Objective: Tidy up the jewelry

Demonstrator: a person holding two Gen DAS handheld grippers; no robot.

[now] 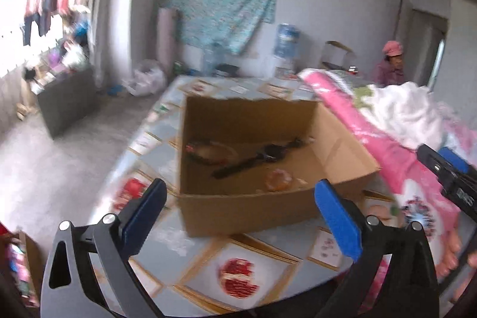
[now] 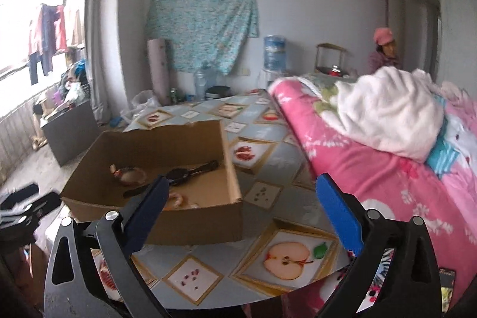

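A: Both stood spread and empty, the left hand-held gripper (image 1: 240, 204) and the right hand-held gripper (image 2: 241, 200), above the cardboard box (image 1: 238, 210) on the counter (image 2: 268, 157).

B: Best to come down straight, clear of the box walls. Inside lay a dark watch (image 1: 268, 154), a beaded bracelet (image 1: 208, 152), something orange (image 1: 278, 179), all too blurred to name.

Both cameras ride just behind their own jaws, looking forward and slightly down across the desk (image 1: 238, 273) with its fruit-print cloth. The left wrist view sits close to the cardboard box (image 1: 253, 207), which lies dead ahead at twelve o'clock. The right wrist view stands a little further right, so the same box (image 2: 190, 222) falls toward ten o'clock. Both share the box, the pink quilt (image 2: 372, 178) at about two o'clock, and the teal cloth (image 1: 220, 5) on the far wall.
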